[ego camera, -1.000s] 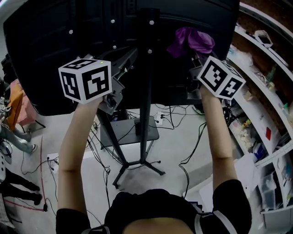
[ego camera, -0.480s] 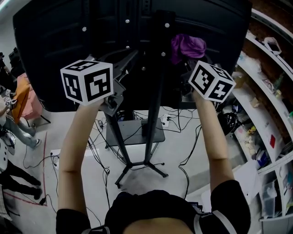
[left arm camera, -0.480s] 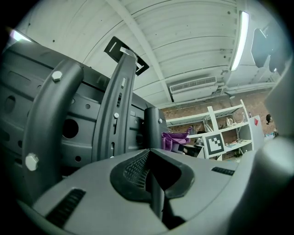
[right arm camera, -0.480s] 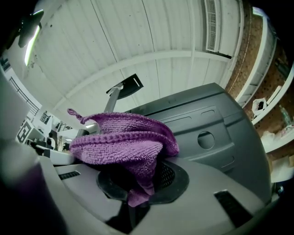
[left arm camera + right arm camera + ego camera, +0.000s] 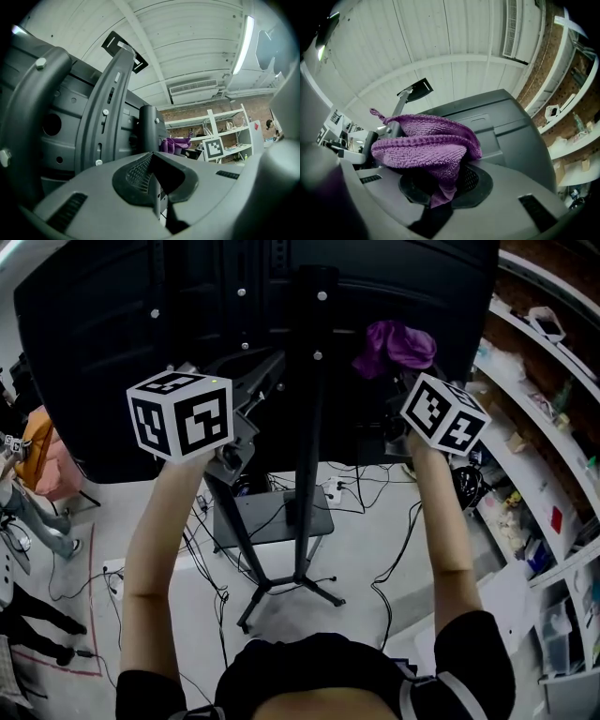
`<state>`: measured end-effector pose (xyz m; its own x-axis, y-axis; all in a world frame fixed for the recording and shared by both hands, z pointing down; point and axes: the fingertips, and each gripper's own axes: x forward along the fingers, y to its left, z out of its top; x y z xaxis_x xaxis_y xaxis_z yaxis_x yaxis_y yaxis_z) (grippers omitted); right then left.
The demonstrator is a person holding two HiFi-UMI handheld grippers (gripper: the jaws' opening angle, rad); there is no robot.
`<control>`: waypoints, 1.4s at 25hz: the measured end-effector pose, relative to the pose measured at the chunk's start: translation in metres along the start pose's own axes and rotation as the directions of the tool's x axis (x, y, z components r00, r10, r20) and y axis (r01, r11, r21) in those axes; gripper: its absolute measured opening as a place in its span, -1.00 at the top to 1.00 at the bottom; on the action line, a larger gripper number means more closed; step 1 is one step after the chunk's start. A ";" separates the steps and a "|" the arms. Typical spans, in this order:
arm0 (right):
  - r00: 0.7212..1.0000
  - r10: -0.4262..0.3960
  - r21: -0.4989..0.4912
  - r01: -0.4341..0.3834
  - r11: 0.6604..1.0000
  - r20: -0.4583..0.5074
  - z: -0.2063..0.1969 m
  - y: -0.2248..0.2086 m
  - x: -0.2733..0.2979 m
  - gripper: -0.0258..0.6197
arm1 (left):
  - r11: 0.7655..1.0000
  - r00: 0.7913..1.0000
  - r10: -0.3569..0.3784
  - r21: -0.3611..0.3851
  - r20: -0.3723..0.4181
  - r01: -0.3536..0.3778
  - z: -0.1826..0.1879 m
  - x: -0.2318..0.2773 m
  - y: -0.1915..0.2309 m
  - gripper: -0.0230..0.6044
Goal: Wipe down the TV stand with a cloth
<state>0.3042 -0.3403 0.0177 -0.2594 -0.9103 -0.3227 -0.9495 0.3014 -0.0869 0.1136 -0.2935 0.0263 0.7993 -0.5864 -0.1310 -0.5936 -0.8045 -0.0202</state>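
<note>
Cloth [image 5: 423,143]: purple, terry-textured, bunched into a wad and pinched between the jaws of the right gripper [image 5: 443,187]. Lies wider than tall in the right gripper view, with the long axis running left to right across the jaws. Ends in a small loop at the upper left corner, pointing up and left, and in a narrow tail hanging down into the gap of the jaws. Sits high in the head view, up against the dark back of the TV [image 5: 103,352], just right of the pole and on the far side of the right gripper's marker cube [image 5: 445,413].

TV stand [image 5: 307,437]: black pole, long axis upright. Runs from splayed legs [image 5: 314,585] on the pale floor [image 5: 375,521] up to the back of the screen. Carries a small grey shelf plate [image 5: 267,512] low down, with loose cables [image 5: 389,549] trailing around the base. Joins the TV back through a slanted mounting bracket [image 5: 107,103], seen close at left in the left gripper view, leaning up and to the right.

Left gripper [image 5: 154,180]: jaws pressed together, nothing between them. Held up near the bracket, left of the pole, well apart from the cloth.

Along the right wall: open shelving [image 5: 539,465] with small items too blurred to tell apart.
</note>
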 end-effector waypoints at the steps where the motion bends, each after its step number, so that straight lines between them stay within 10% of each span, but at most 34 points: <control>1: 1.000 -0.014 0.002 0.014 1.000 -0.001 0.001 -0.007 -0.002 0.72 | 1.000 1.000 -0.005 -0.002 0.000 0.005 0.000 0.002 -0.002 0.91; 19: 0.987 -0.160 -0.017 0.160 0.987 0.005 0.018 -0.084 -0.028 0.72 | 0.998 0.998 -0.058 -0.014 0.002 0.058 -0.005 0.026 -0.030 0.91; 27: 0.998 0.038 -0.011 -0.038 0.999 0.057 0.053 0.008 -0.023 0.72 | 0.998 0.998 -0.067 -0.002 0.016 0.067 0.010 0.005 -0.023 0.91; 35: 0.951 0.292 -0.004 -0.293 0.956 0.100 0.089 0.128 0.000 0.72 | 0.997 0.997 -0.067 0.034 0.040 0.066 0.035 -0.024 -0.004 0.91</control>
<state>0.1985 -0.2762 -0.0773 -0.5060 -0.7494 -0.4270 -0.8327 0.5535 0.0153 0.0941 -0.2728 -0.0056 0.8329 -0.5270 -0.1691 -0.5427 -0.8375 -0.0629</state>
